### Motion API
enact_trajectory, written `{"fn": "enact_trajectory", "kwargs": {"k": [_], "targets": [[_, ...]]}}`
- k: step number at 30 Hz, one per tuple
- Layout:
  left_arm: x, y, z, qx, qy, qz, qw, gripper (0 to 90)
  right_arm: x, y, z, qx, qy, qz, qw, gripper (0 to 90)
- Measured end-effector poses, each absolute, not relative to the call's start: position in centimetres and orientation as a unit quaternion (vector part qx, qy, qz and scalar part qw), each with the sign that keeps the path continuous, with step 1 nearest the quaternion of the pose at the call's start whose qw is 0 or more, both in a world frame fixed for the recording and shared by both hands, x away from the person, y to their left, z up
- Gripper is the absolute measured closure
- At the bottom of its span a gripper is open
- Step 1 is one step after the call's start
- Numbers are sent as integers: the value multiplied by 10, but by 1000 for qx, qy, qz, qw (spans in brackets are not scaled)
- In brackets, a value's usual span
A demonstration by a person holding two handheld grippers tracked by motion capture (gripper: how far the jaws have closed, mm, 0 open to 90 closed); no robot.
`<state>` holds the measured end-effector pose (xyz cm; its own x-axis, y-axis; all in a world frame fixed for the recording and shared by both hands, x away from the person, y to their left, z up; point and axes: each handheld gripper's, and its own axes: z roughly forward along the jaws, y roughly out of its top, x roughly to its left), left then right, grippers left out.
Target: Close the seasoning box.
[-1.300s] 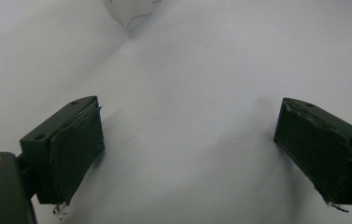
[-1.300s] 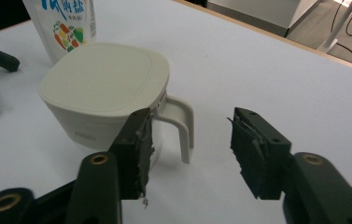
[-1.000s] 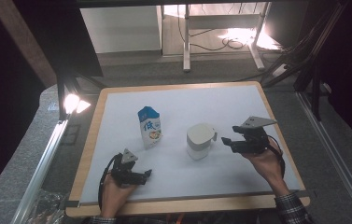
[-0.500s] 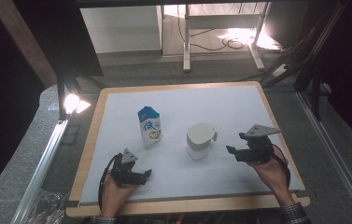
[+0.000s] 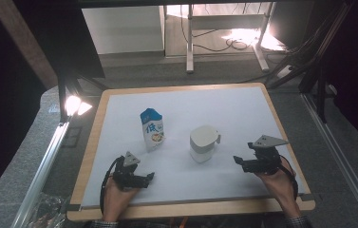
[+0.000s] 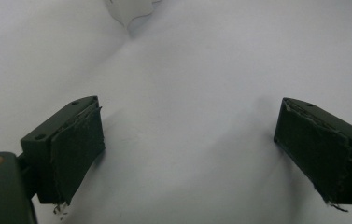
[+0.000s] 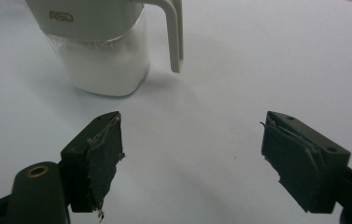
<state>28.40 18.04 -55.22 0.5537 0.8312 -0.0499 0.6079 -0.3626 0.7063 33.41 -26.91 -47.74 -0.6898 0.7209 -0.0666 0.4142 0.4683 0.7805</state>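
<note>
Right gripper (image 5: 238, 161) fingers (image 7: 94, 158) released, just been opening, nothing between them; aimed at the white lidded jug (image 5: 203, 143), which stands apart from them mid-table toward the near edge, handle facing the gripper. Left gripper (image 5: 150, 176) fingers (image 6: 73, 149) spread wide, empty, low over the white table (image 5: 243, 109) near its front-left corner. Blue-and-white carton (image 5: 152, 129) upright, left of the jug.
</note>
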Motion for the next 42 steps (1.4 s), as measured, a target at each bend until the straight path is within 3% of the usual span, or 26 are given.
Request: {"fn": "enact_trajectory", "kwargs": {"k": [26, 42], "targets": [[284, 180, -552, 809, 445, 161, 348, 81, 324, -264, -521, 349, 851, 352, 174, 63], [284, 180, -553, 809, 445, 162, 349, 81, 322, -263, -534, 355, 850, 348, 172, 41]]}}
